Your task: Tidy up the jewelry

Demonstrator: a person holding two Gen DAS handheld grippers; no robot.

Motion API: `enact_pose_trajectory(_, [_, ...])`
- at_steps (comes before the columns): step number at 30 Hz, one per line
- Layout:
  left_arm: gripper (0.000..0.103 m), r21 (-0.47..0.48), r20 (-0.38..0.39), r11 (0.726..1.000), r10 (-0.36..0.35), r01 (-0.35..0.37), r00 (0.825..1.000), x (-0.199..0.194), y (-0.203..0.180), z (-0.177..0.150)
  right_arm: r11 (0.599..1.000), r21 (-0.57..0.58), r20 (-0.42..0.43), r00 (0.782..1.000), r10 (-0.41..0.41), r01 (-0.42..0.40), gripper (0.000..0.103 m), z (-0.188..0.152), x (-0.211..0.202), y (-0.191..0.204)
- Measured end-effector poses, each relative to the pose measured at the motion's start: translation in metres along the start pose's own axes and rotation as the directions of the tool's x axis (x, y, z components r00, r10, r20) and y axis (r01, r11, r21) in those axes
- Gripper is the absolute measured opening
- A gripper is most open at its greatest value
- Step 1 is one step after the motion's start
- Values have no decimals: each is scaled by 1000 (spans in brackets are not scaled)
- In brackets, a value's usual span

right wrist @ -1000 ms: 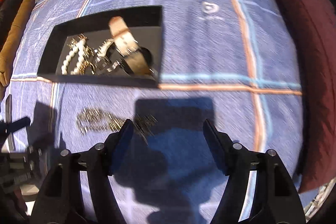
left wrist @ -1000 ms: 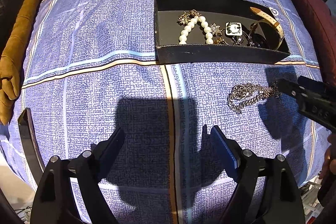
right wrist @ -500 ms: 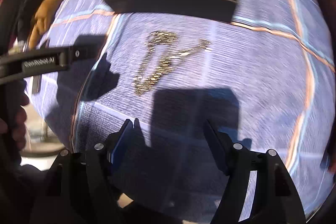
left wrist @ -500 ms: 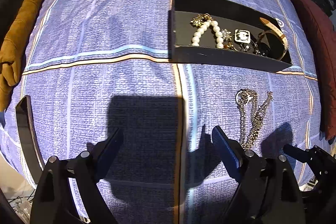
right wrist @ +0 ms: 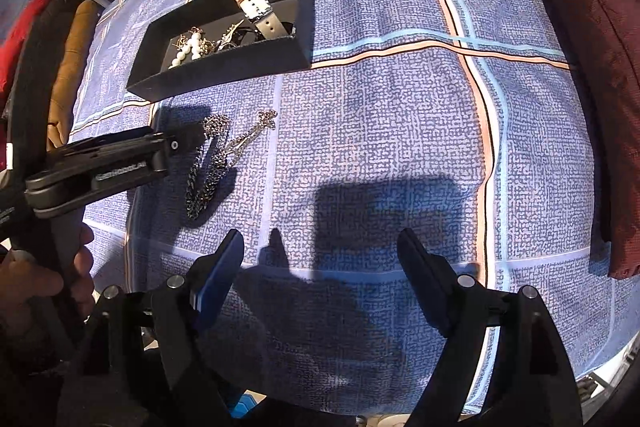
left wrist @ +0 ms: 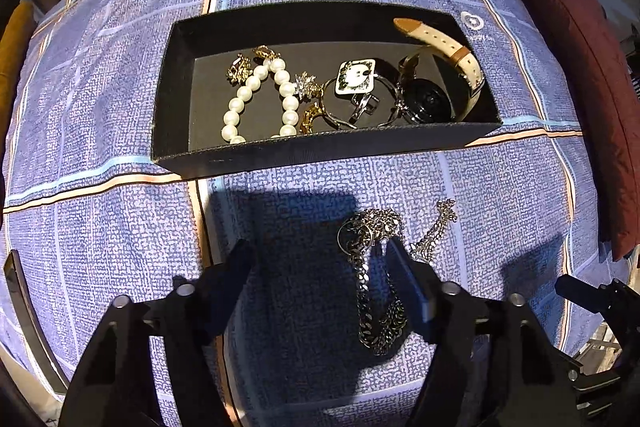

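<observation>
The left gripper [left wrist: 320, 263] points straight down over the cloth [left wrist: 120, 87]. Its jaws have just been closing, and the fingers [left wrist: 408, 283] stand apart, part-way closed. The chain [left wrist: 376, 291] lies loose on the cloth between them, close beside the right-hand finger; whether that finger touches it cannot be told. The other finger is clear of the chain. The chain is not clamped.

The chain lies in a heap with one strand trailing off to the right, just in front of the near wall of the tray [left wrist: 280, 153]. It is outside the tray.

The tray is black and open-topped. It holds a pearl bracelet [left wrist: 256, 95], a watch [left wrist: 440, 75] with a pale strap, and several smaller gold and silver pieces bunched between them.

The right gripper [right wrist: 320, 267] hangs over bare cloth, well to the side of the chain. Its jaws have just been opening; the fingers [right wrist: 224, 271] are wide apart with nothing between them.

In the right wrist view a hand [right wrist: 48, 279] holds the left gripper's handle at the left edge. A dark red cushion [left wrist: 580, 67] lies along the right edge of the cloth.
</observation>
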State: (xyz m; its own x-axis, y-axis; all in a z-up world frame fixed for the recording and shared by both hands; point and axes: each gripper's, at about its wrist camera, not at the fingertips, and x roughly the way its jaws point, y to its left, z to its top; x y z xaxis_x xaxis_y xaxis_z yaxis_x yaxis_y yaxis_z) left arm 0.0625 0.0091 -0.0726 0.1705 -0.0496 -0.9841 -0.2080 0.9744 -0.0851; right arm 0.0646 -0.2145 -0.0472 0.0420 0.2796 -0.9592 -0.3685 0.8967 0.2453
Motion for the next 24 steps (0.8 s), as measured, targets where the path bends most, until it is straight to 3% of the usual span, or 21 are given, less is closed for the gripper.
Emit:
enact_pose_trajectory(2, [42, -3, -9, 1000, -1, 1, 1000, 7, 3, 1, 1000, -5, -6, 1000, 2, -2, 78, 1, 2, 1])
enact_pose_trajectory(3, [32, -7, 2, 1000, -3, 3, 1000, 6, 5, 1, 1000, -11, -8, 1000, 4, -4, 78, 2, 5, 4])
enact_pose_trajectory(4, [14, -11, 9, 1000, -9, 9, 1000, 5, 7, 1, 1000, -19, -12, 1000, 6, -6, 78, 4, 7, 7])
enact_pose_trajectory(5, [7, -19, 13, 1000, -15, 15, 1000, 3, 9, 0, 1000, -26, -13, 1000, 3, -3, 78, 5, 9, 9])
enact_pose_trajectory(16, [6, -63, 78, 991, -110, 115, 991, -48, 59, -20, 999, -45, -27, 1000, 12, -13, 78, 10, 15, 19])
enact_pose_trajectory(24, [6, -49, 172, 982, -172, 183, 970, -113, 63, -26, 997, -56, -10, 999, 46, -46, 78, 14, 10, 28])
